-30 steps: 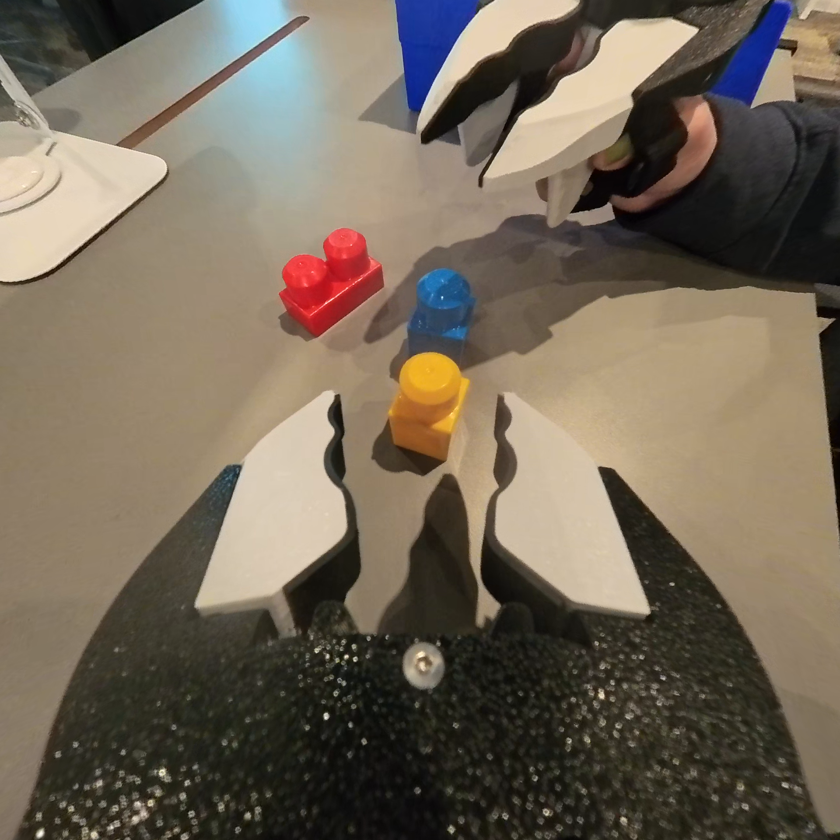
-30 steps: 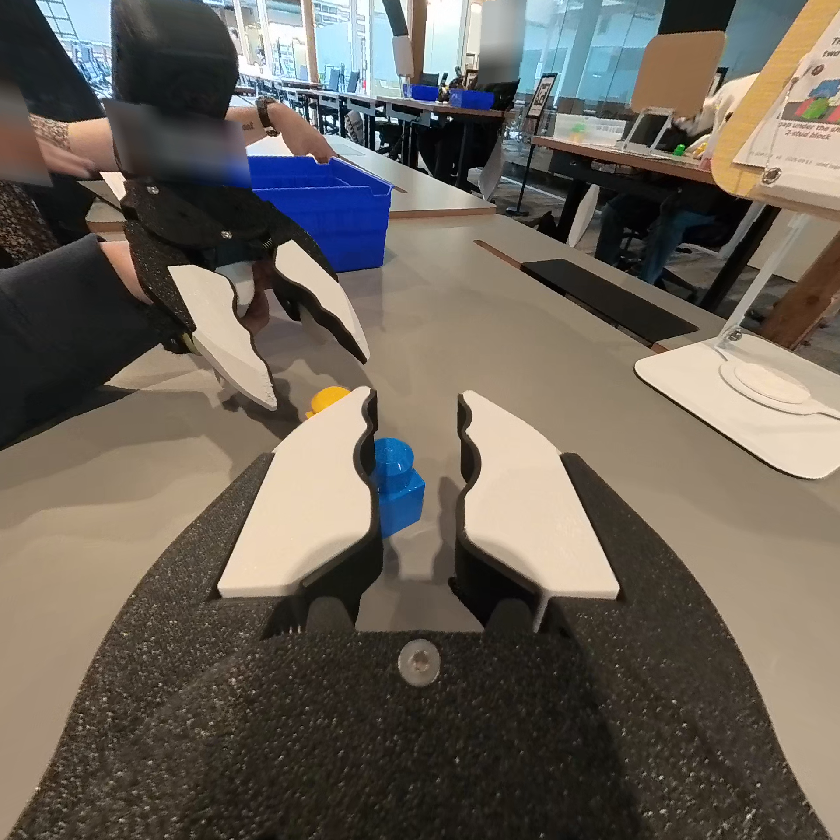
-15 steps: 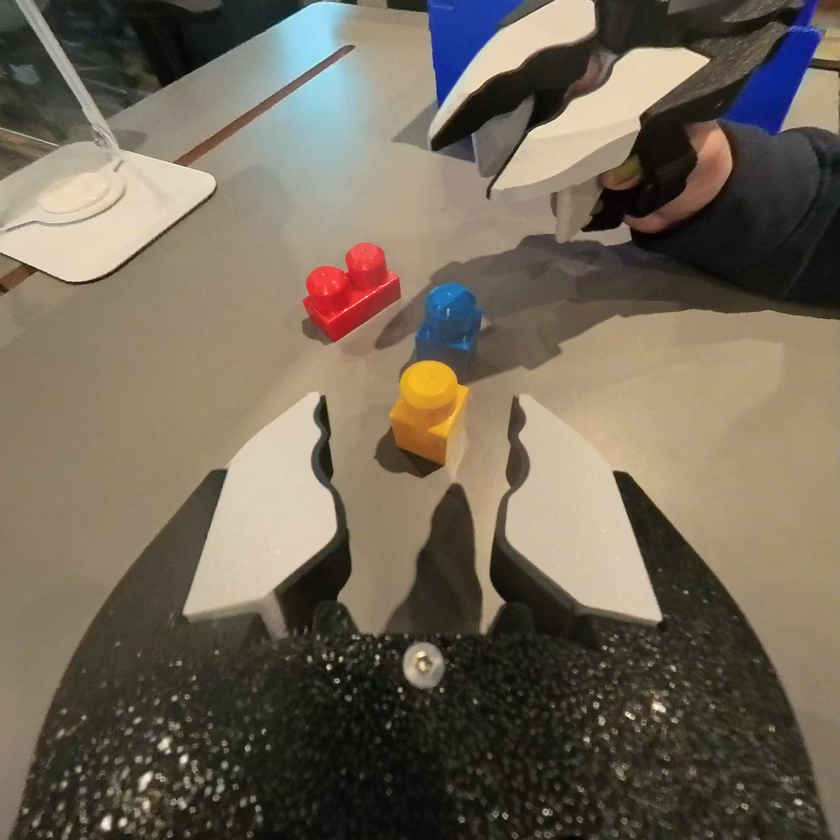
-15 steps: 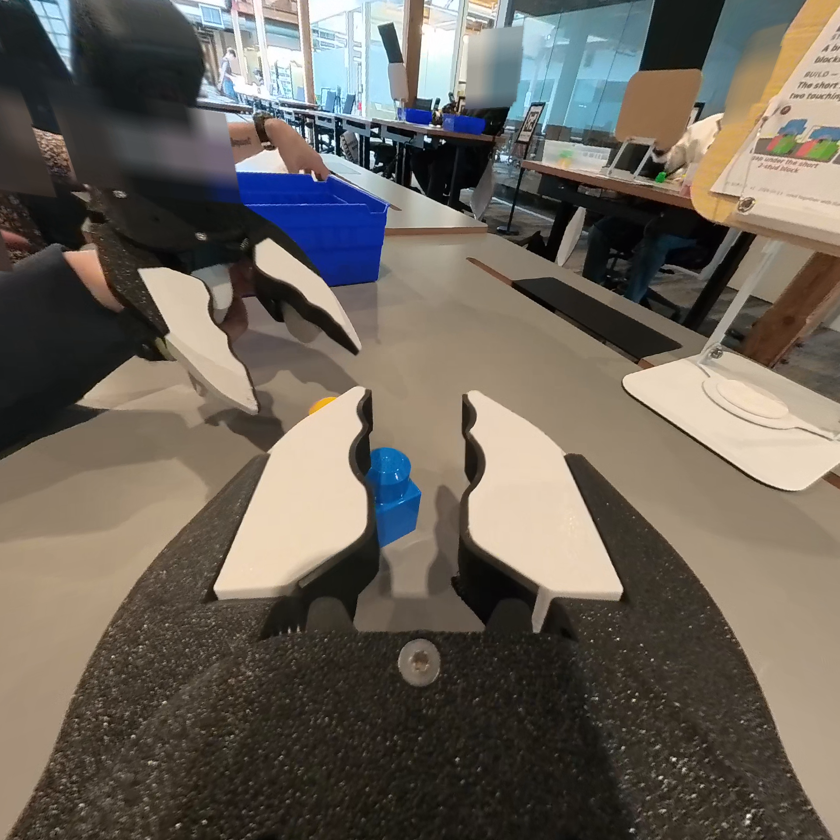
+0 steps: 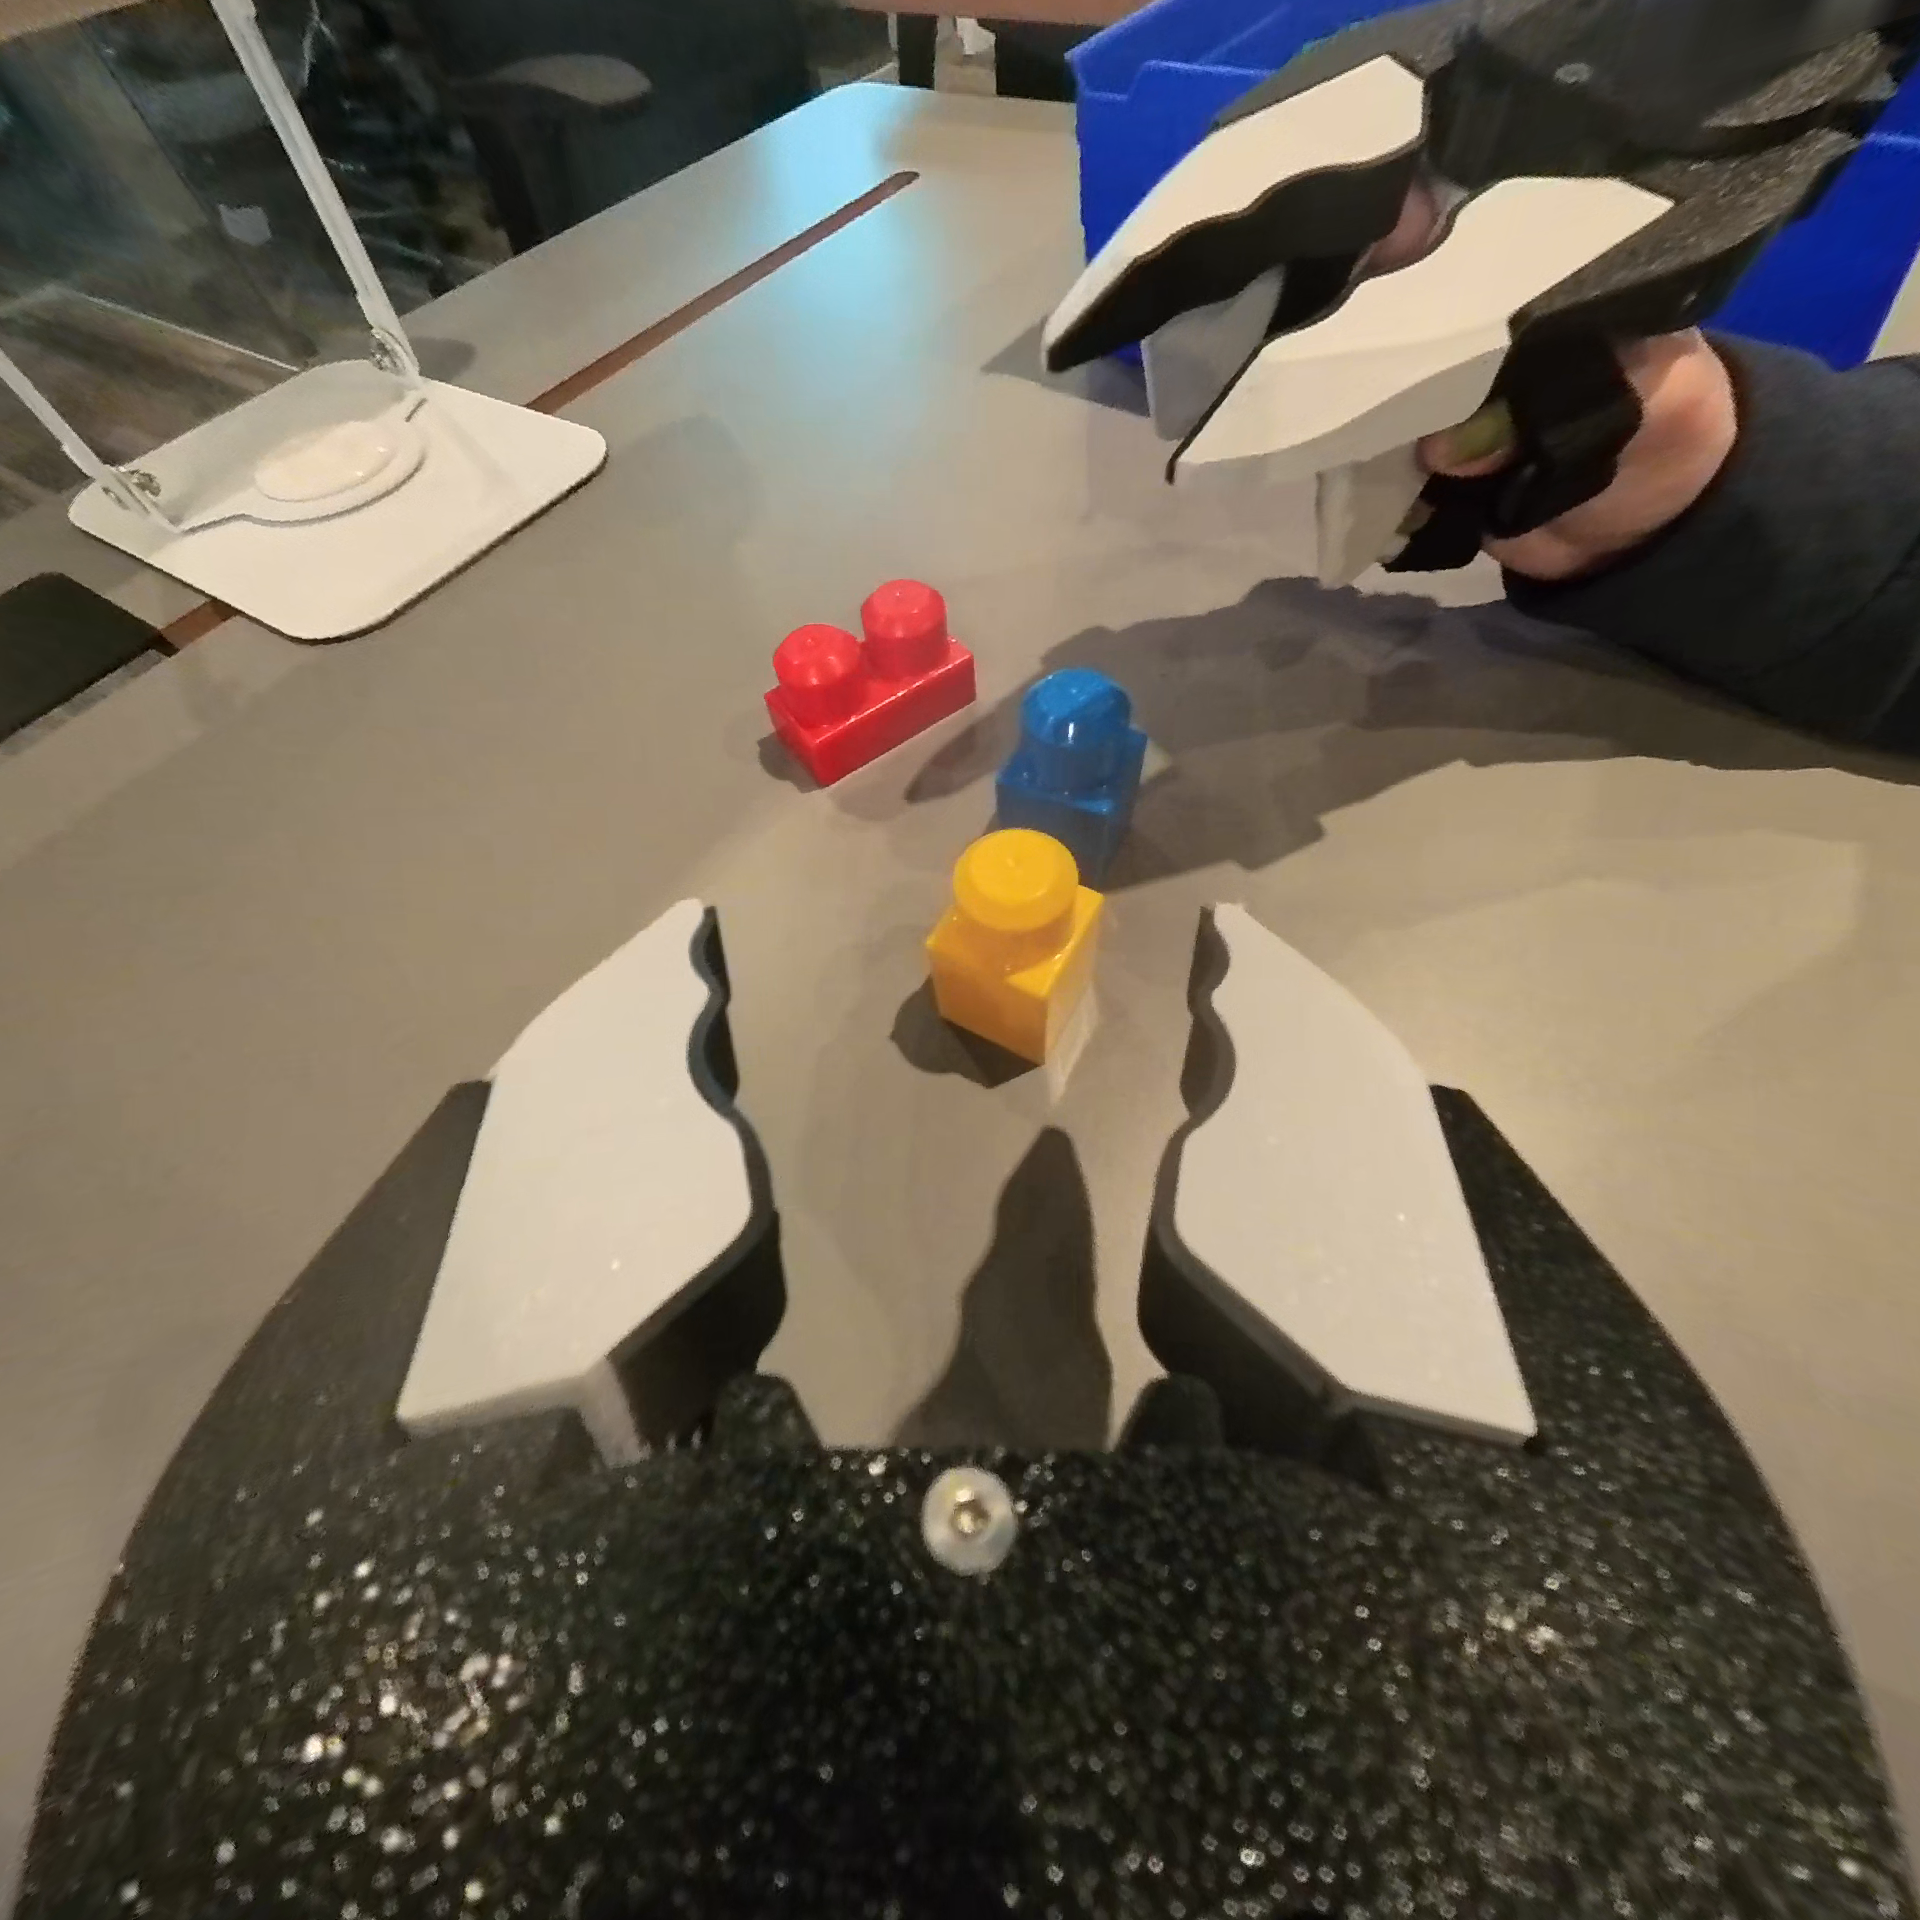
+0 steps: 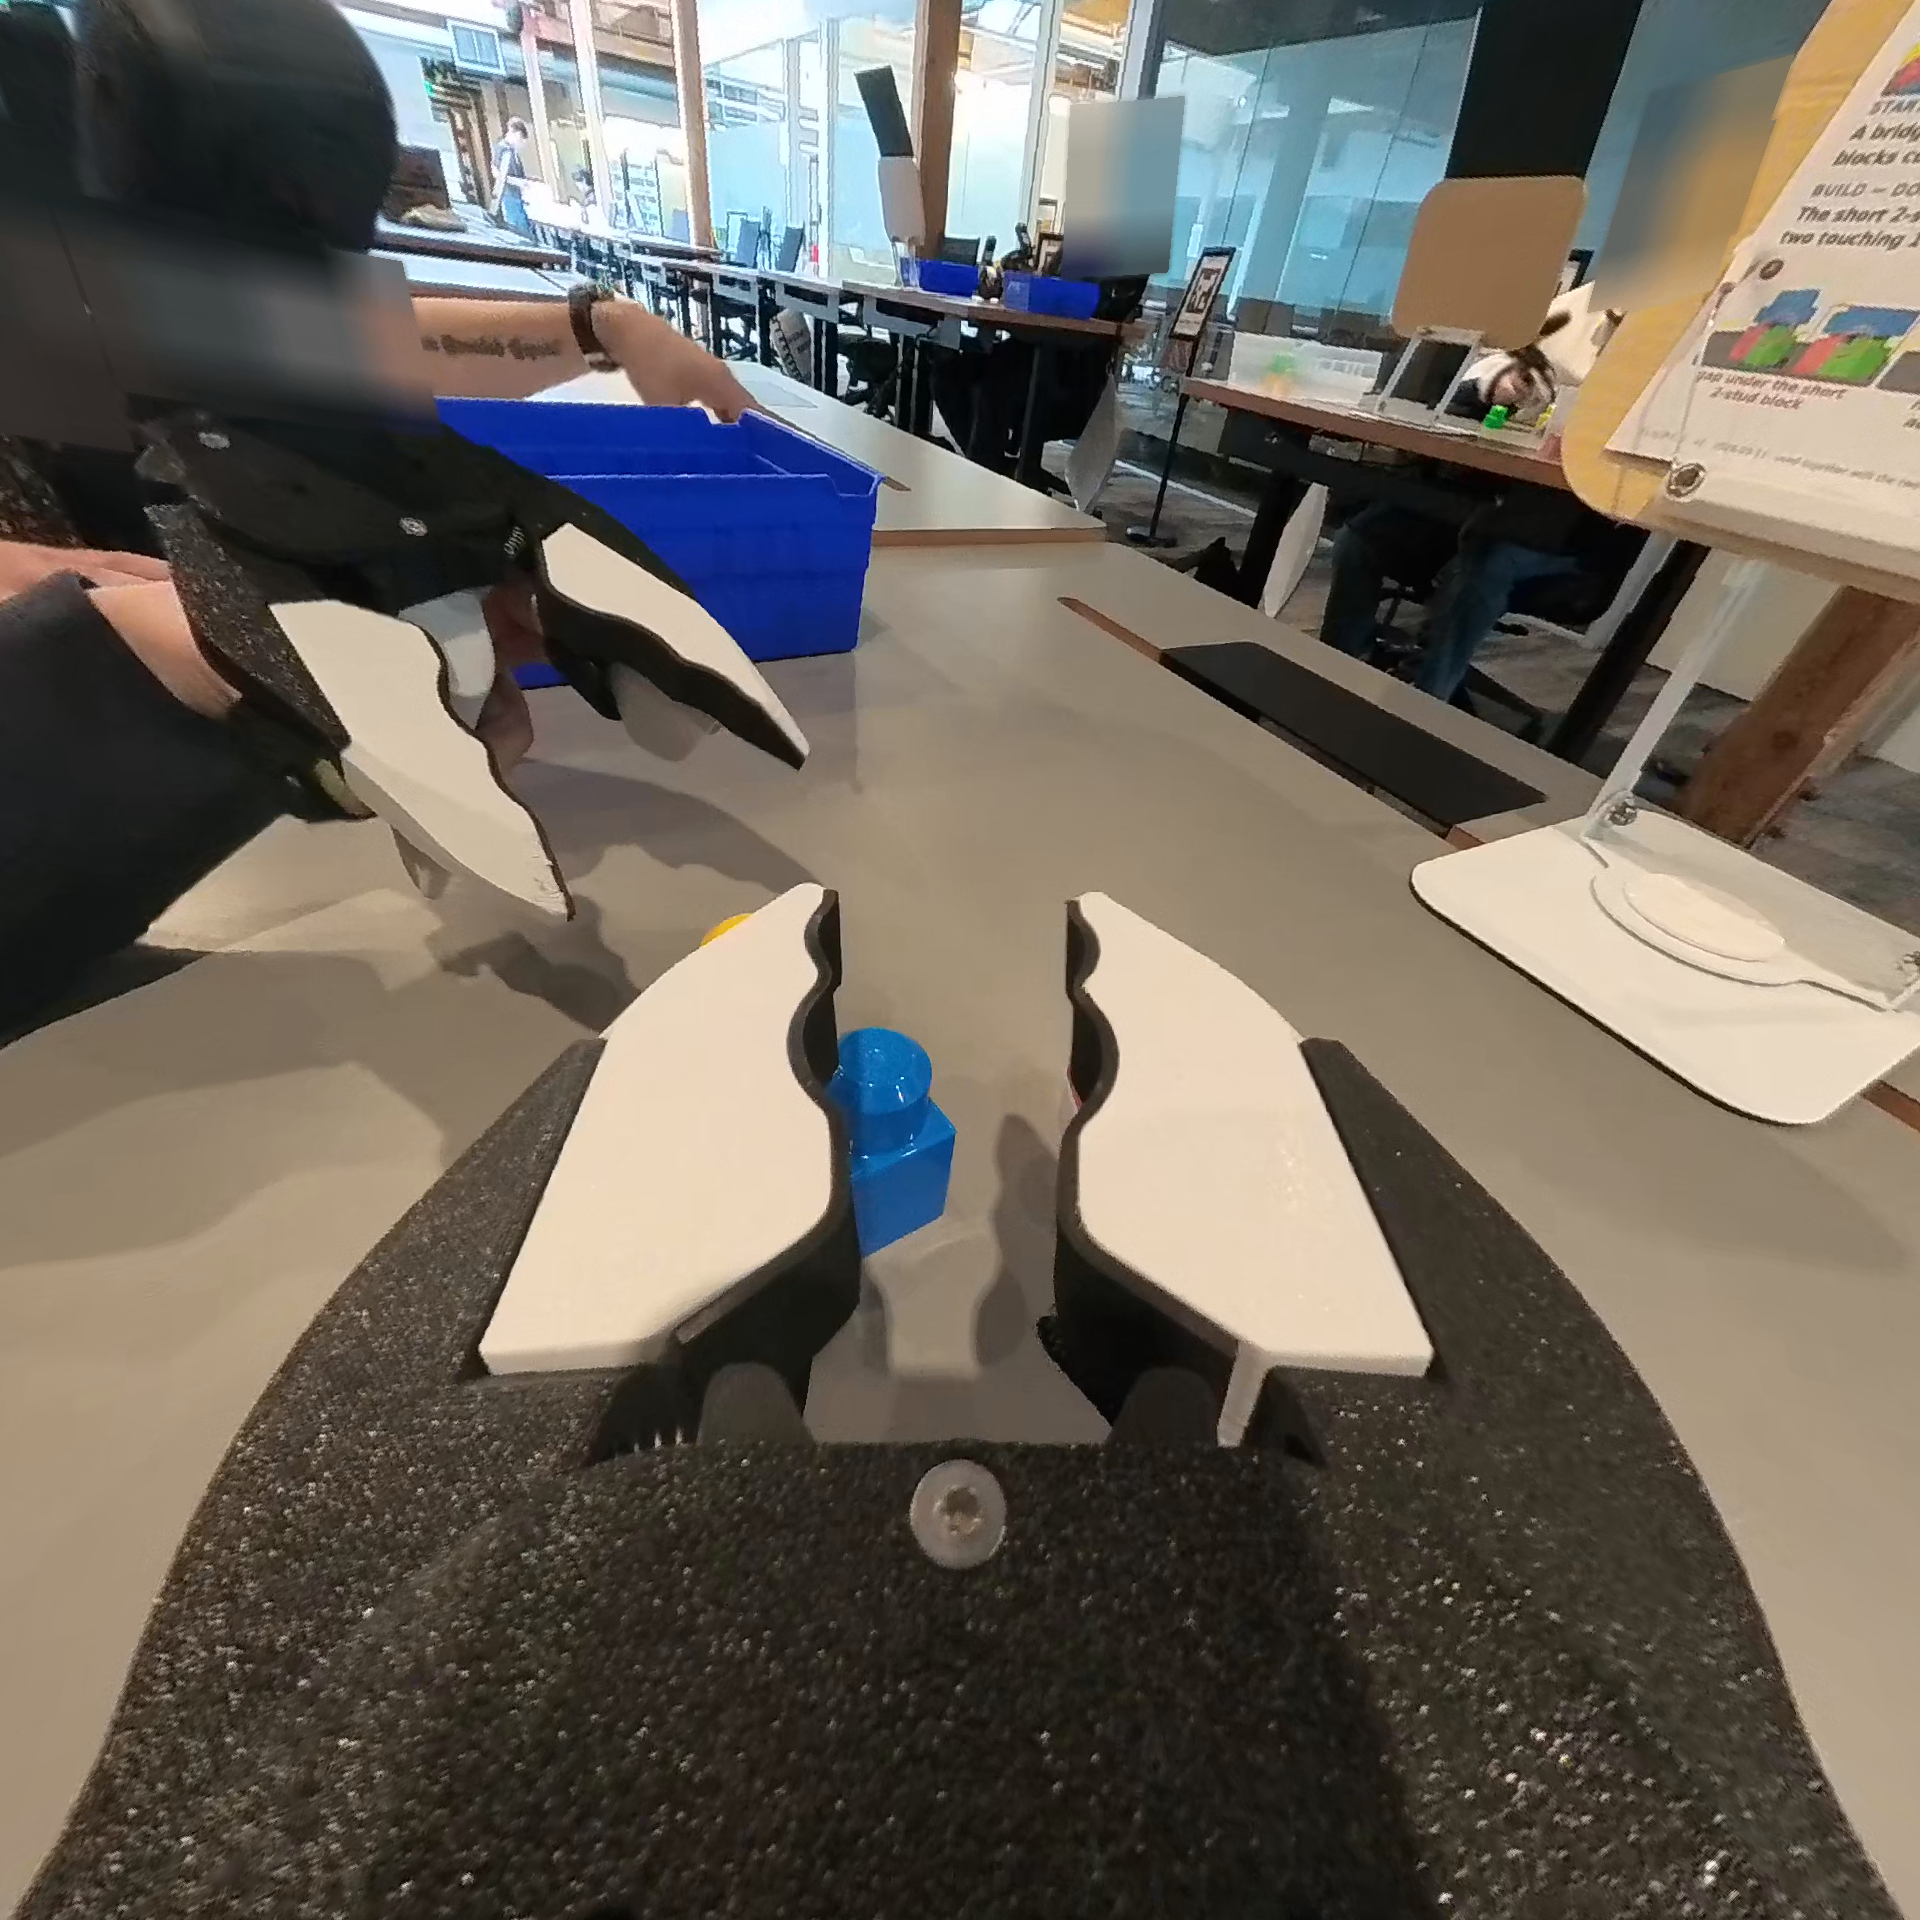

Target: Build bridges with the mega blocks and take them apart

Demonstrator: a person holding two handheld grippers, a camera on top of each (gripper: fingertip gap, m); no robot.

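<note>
- Left wrist view first: my left gripper (image 5: 956,914) has its jaws spread wide with nothing in them, hanging over the grey table (image 5: 312,935).
- The yellow one-stud block (image 5: 1013,961) stands upright on the table just past my fingertips, roughly centred between them but with clear air on both sides.
- Taking that yellow block as my landmark: the blue one-stud block (image 5: 1070,769) is just behind it, very close; I can't tell if they actually touch. The red two-stud block (image 5: 871,681) is behind and to the left, apart from both.
- All three look like glossy hard plastic, chunky with rounded studs. My guess is light, stiff and a bit slippery, so I'd squeeze the flat side walls of the body, not the round stud.
- The right gripper (image 5: 1117,400) hovers above the table beyond the blue block, jaws parted, held by a hand in a dark sleeve.
- A blue bin (image 5: 1132,125) sits far behind, and a white stand base (image 5: 343,488) is way off to the left.
- Right wrist view: my right gripper (image 6: 948,925) is open and carrying nothing. The blue block (image 6: 899,1132) stands on the table below, showing next to the left finger (image 6: 675,1143); no squeeze from the other side.
- Only a sliver of yellow block (image 6: 727,927) peeks over that finger.
- No bridge is standing; by my read, everything's loose.
</note>
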